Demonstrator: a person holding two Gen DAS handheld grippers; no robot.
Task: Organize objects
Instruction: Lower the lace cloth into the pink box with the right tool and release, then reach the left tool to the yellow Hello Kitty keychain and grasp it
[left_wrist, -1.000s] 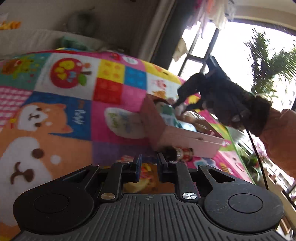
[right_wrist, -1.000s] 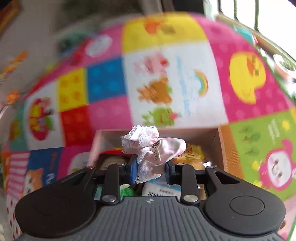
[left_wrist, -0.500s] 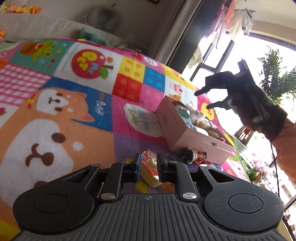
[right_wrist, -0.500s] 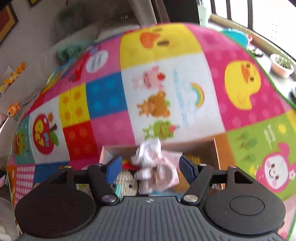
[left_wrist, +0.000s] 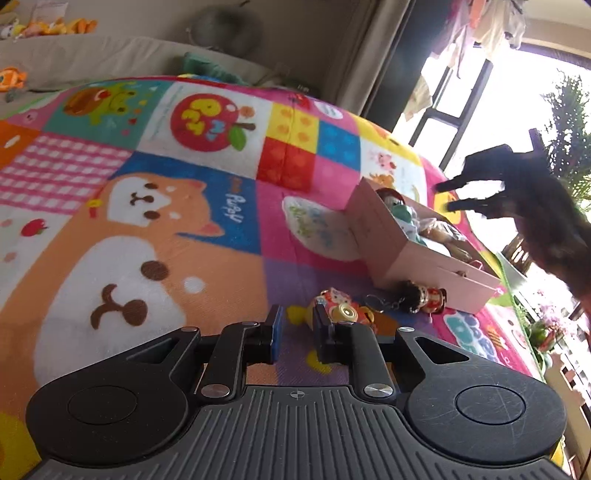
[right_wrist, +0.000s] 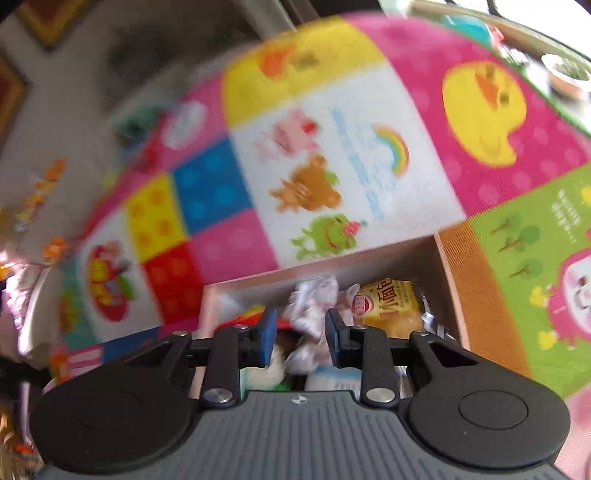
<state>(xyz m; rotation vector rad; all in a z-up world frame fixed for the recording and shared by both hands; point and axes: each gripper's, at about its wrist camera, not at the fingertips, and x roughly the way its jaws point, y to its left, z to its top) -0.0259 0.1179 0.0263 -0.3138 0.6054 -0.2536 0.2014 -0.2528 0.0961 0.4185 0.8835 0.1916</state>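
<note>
Pale pink rectangular cardboard box (left_wrist: 373, 236) lies open on the patchwork cartoon play mat (left_wrist: 147, 221); in the left wrist view its long axis runs from upper left to lower right. Inside, one crumpled white-and-pink frilly cloth (right_wrist: 314, 306) lies on the other contents, beside one yellow snack packet (right_wrist: 388, 302).

Right gripper (right_wrist: 297, 332) is tilted steeply down over the box. Its jaws have just been closing after letting go; they stand a little apart, the cloth showing between them, no pad pressing it. View blurred.

Left gripper (left_wrist: 295, 332) hangs low over the mat, angled gently down, jaws closed to a narrow gap on nothing.

On the mat before the box: one red-and-yellow toy figure (left_wrist: 340, 310) and one small dark-haired doll keychain (left_wrist: 421, 295), side by side.
</note>
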